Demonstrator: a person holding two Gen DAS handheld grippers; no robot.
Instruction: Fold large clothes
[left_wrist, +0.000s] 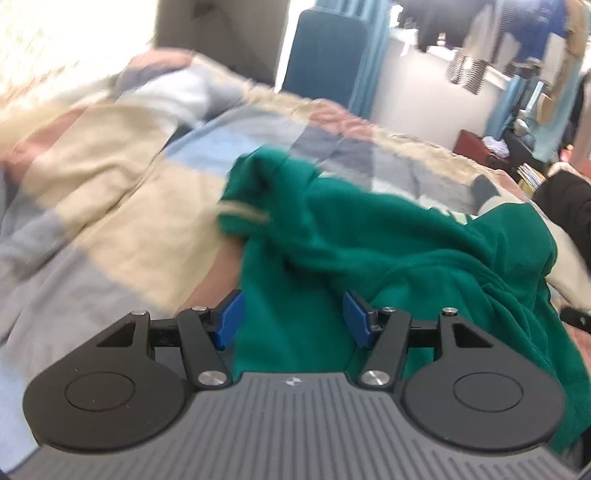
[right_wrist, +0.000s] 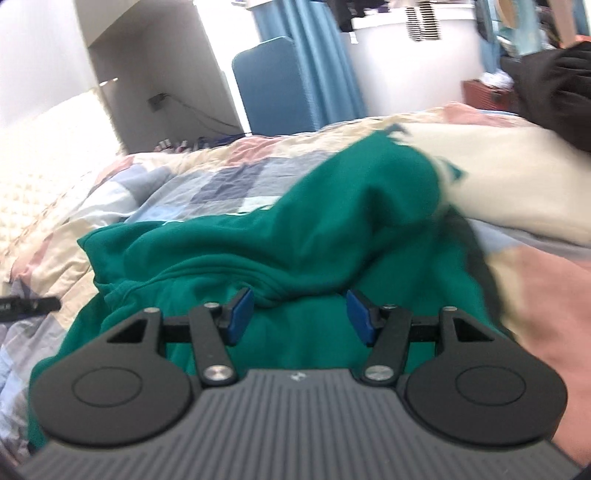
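Plainly the fold is only at its opening stage: the green garment (left_wrist: 369, 236) lies bunched and creased on the patchwork quilt (left_wrist: 110, 192), no edge squared and nothing laid flat yet. Seen from the left wrist, the left gripper (left_wrist: 293, 319) stands about half open with green cloth running between and under its blue pads (left_wrist: 231, 319); whether those pads actually pinch the fabric I cannot tell, since blur smears the edges. Likewise the right gripper (right_wrist: 300, 315) is roughly half open over a rumpled ridge of the same garment (right_wrist: 295, 229), the fold of cloth sitting just at its pads (right_wrist: 242, 314), grip uncertain. My reading is that the next move calls for a firm hold on two matching edges (hem or shoulders, probably), then drawing them apart so the body spreads smooth across the quilt. Each view adds something: the left wrist shows a pale trimmed edge (left_wrist: 242, 214) of the garment at about ten o'clock and hanging clothes (left_wrist: 517, 33) toward one o'clock, while the right wrist alone shows a cream pillow (right_wrist: 509, 184) at two o'clock, a dark item (right_wrist: 557, 92) beyond it, and a blue padded panel (right_wrist: 269, 85) near twelve.
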